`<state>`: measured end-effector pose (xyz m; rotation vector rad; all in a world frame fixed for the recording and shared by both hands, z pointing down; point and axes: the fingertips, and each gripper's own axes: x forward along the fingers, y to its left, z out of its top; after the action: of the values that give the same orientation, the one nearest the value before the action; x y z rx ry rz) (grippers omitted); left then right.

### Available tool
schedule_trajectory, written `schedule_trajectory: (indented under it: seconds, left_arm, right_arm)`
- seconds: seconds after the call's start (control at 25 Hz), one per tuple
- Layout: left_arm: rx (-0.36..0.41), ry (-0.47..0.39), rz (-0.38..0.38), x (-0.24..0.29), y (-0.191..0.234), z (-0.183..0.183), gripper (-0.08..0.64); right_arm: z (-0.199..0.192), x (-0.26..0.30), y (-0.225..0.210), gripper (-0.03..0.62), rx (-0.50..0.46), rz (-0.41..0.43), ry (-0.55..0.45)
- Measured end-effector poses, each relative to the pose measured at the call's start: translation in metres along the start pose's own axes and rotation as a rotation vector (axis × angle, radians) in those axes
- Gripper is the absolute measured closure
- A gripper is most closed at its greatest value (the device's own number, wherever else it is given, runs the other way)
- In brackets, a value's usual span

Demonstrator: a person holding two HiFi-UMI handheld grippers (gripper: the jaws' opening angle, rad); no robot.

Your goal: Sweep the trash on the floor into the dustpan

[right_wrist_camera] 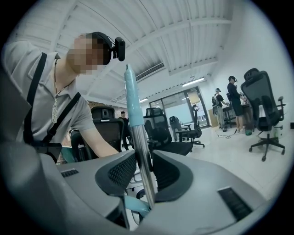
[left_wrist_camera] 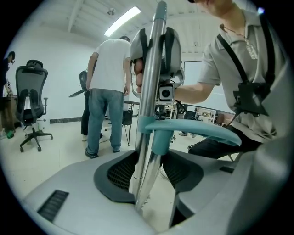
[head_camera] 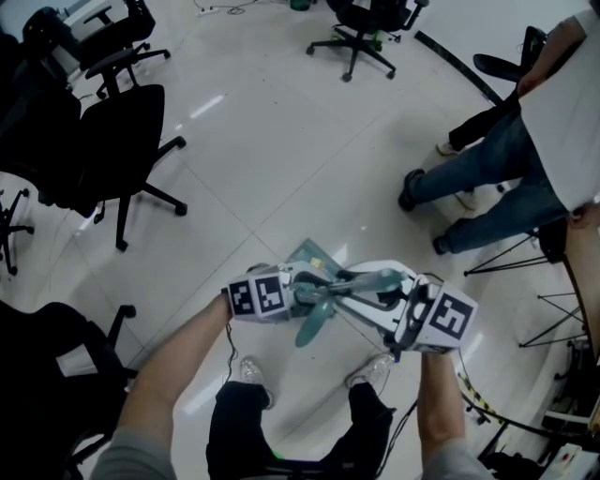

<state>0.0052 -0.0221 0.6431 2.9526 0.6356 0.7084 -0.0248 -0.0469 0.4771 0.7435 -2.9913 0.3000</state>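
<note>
Low in the middle of the head view my two grippers face each other around a teal broom-and-dustpan set. My left gripper (head_camera: 305, 286) (left_wrist_camera: 149, 170) is shut on two metal poles (left_wrist_camera: 148, 105) that stand side by side between its pads, joined by a teal clip (left_wrist_camera: 158, 126). My right gripper (head_camera: 389, 300) (right_wrist_camera: 142, 172) is shut on a thin metal pole (right_wrist_camera: 140, 147) with a pale teal grip (right_wrist_camera: 131, 92) on top. A teal handle (head_camera: 375, 278) runs between the grippers. The dustpan's flat pan (head_camera: 309, 253) shows just beyond them, near the floor. I can pick out no trash.
Black office chairs stand at the left (head_camera: 122, 141) and far middle (head_camera: 361, 28). A person in jeans (head_camera: 497, 178) stands at the right, next to thin stand legs (head_camera: 553, 309). My own shoes (head_camera: 251, 370) are right below the grippers. Pale tiled floor (head_camera: 262, 141) stretches ahead.
</note>
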Motion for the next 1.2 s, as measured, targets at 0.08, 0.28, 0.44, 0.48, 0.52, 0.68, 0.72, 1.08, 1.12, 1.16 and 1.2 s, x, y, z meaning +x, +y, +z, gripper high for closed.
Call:
schedule_trajectory:
  seconds: [0.08,0.28,0.44,0.48,0.52,0.68,0.72,1.08,1.12,1.16,1.2]
  left_arm:
    - [-0.015,-0.004,0.011,0.0,0.0,0.0,0.367]
    - [-0.065,0.002,0.045,-0.002,0.0,-0.006,0.338]
    - [-0.113,0.015,0.084,-0.011,-0.002,-0.013,0.28]
    - [-0.124,0.026,0.095,-0.013,-0.003,-0.016,0.251]
    - [-0.133,0.044,0.109,-0.016,-0.003,-0.021,0.219]
    - [-0.198,0.087,0.206,-0.044,0.001,-0.041,0.216]
    - [-0.223,0.077,0.24,-0.056,0.001,-0.041,0.218]
    - [-0.284,-0.057,0.665,-0.157,-0.022,0.068,0.537]
    - [-0.289,-0.07,0.705,-0.161,-0.03,0.082,0.541]
    - [-0.3,-0.084,0.74,-0.165,-0.038,0.096,0.56]
    - [-0.315,-0.102,0.774,-0.168,-0.047,0.109,0.56]
  right_arm:
    - [-0.001,0.001,-0.001,0.48,-0.003,-0.02,0.006]
    - [-0.004,0.004,-0.004,0.38,-0.022,-0.09,0.052]
    - [-0.01,0.002,-0.005,0.356,-0.041,-0.167,0.116]
    - [-0.011,-0.001,-0.005,0.348,-0.035,-0.194,0.13]
    - [-0.013,-0.006,-0.006,0.343,-0.025,-0.225,0.14]
    - [-0.013,-0.039,-0.004,0.341,0.044,-0.374,0.159]
    - [-0.011,-0.05,0.0,0.341,0.071,-0.407,0.161]
    - [0.074,-0.095,0.039,0.495,0.142,-0.552,0.005]
    - [0.081,-0.093,0.045,0.525,0.144,-0.54,-0.006]
    - [0.086,-0.09,0.05,0.559,0.141,-0.527,-0.011]
    - [0.09,-0.088,0.057,0.588,0.135,-0.511,-0.012]
